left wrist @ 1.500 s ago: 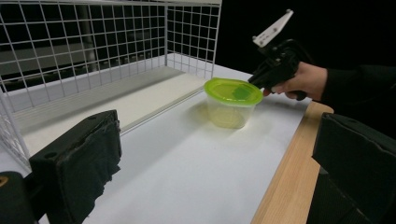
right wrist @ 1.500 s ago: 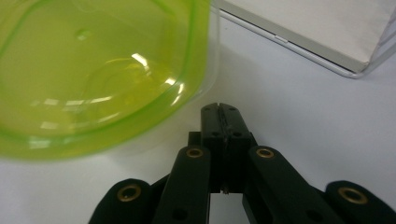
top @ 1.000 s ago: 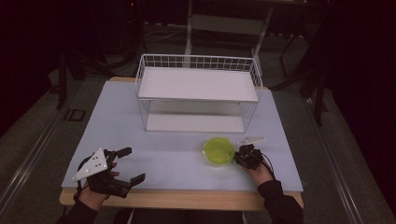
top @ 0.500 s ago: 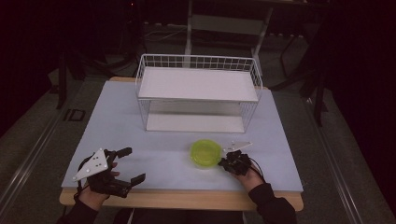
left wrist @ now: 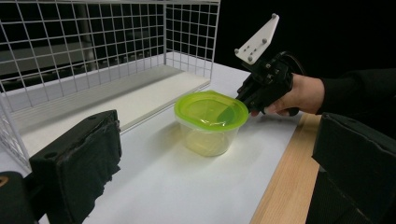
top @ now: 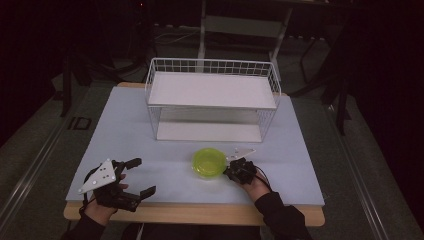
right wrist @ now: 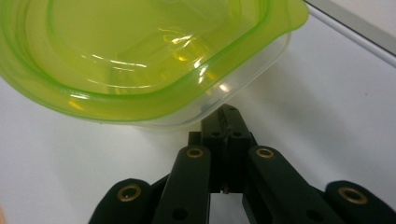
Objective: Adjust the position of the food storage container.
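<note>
One green-lidded container [top: 209, 163], shifted leftward, apparently touching closed right gripper [top: 239, 170]; left gripper [top: 134, 178] wide.

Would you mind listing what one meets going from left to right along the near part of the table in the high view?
Left gripper → green-lidded container → right gripper, its closed jaws against the container's side.

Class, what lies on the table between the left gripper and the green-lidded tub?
Nothing: the high view shows bare table between the left gripper and the tub.
</note>
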Motion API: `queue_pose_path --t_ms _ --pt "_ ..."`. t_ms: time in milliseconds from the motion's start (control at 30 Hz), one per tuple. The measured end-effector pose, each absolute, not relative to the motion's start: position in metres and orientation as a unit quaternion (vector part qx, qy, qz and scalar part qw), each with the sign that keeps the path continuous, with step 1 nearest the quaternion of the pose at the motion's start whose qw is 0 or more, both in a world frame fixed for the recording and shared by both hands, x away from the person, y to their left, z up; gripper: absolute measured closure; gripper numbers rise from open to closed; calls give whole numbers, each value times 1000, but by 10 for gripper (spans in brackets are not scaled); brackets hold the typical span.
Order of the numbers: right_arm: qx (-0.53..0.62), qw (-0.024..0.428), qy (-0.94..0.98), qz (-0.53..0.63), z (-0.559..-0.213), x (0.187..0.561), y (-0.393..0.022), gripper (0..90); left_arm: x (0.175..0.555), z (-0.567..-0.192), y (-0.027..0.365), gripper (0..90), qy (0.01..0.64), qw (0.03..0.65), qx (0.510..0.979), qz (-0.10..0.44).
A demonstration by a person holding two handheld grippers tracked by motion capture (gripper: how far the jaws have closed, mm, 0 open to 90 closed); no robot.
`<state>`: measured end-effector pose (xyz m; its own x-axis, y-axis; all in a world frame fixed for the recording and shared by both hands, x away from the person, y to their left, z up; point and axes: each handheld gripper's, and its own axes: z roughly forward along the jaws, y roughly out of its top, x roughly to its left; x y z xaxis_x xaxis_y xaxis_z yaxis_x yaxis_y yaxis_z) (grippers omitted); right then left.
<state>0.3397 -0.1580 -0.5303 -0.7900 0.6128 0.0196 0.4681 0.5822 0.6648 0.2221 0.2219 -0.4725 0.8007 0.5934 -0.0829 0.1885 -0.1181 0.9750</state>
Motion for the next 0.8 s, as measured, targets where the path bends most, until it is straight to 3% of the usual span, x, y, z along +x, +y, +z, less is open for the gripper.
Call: queue_pose_path --t_ms 233,533,667,800 --pt "298 110 885 340 -530 342 -152 899 222 -473 221 21 266 606 732 164" --pt "314 158 875 333 -509 334 -178 887 222 -472 221 21 264 607 732 161" --pt "324 171 864 347 -494 327 -191 835 222 -472 219 21 263 606 733 159" --pt "321 176 858 361 -481 315 -201 691 221 -473 218 21 259 604 737 160"
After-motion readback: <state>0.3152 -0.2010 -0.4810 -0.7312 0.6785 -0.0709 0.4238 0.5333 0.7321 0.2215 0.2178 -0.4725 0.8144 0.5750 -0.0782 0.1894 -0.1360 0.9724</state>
